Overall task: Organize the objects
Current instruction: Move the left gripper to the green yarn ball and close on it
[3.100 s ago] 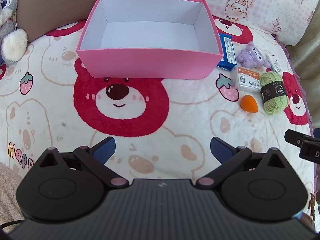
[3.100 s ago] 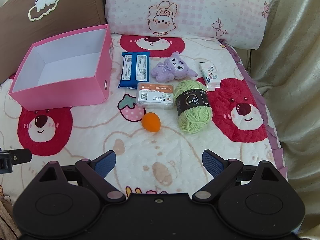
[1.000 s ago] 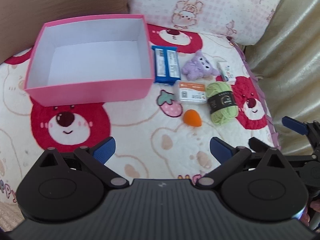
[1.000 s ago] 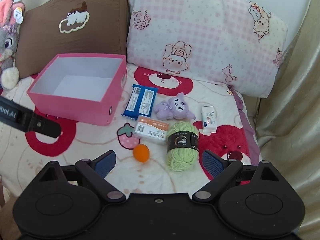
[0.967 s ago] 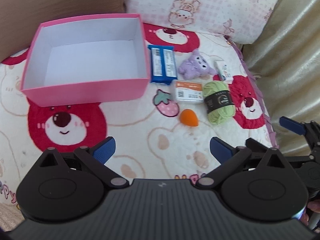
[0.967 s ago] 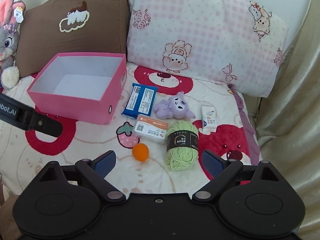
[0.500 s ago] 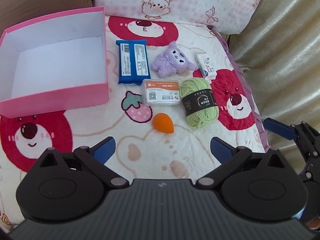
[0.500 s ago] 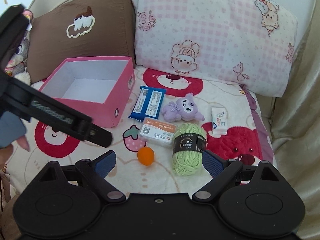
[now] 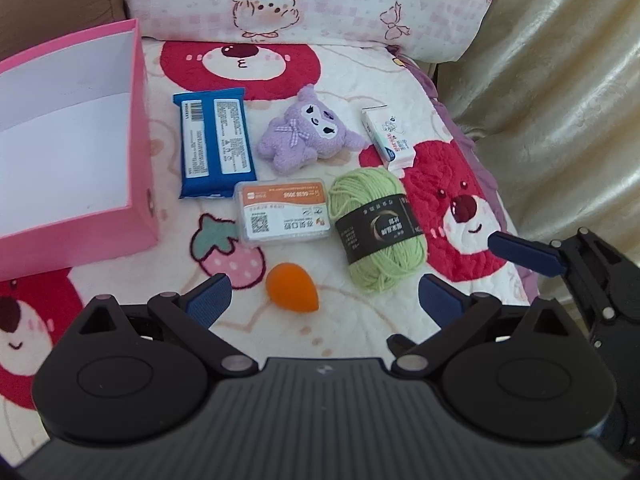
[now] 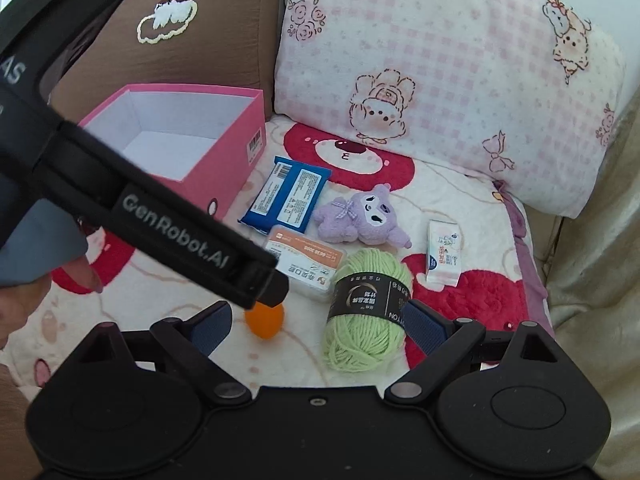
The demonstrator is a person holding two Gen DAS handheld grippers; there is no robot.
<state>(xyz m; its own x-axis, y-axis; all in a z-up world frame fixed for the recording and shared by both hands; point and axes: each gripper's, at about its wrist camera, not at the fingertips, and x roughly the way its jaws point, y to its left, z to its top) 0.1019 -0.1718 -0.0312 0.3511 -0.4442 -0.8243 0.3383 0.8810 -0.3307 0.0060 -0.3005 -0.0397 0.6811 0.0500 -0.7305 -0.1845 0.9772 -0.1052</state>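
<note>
Between my left gripper's [image 9: 324, 300] wide-spread blue pads sits an orange sponge [image 9: 293, 287], smooth and teardrop-shaped, untouched on the plush bear-print blanket [image 9: 168, 216]. Just right of it lies a green yarn ball [image 9: 378, 236], fuzzy, wrapped in a black paper band. My right gripper [image 10: 318, 328] is also spread wide and empty, the yarn lying just ahead between its pads. Beyond the sponge I see a clear plastic case [image 9: 285, 210] with an orange label, then a glossy blue packet [image 9: 214, 146], a fluffy purple plush [image 9: 308, 138] and a small white pack [image 9: 388, 142]. Left stands a pink box [image 9: 138, 132], open, white inside, cardboard.
</note>
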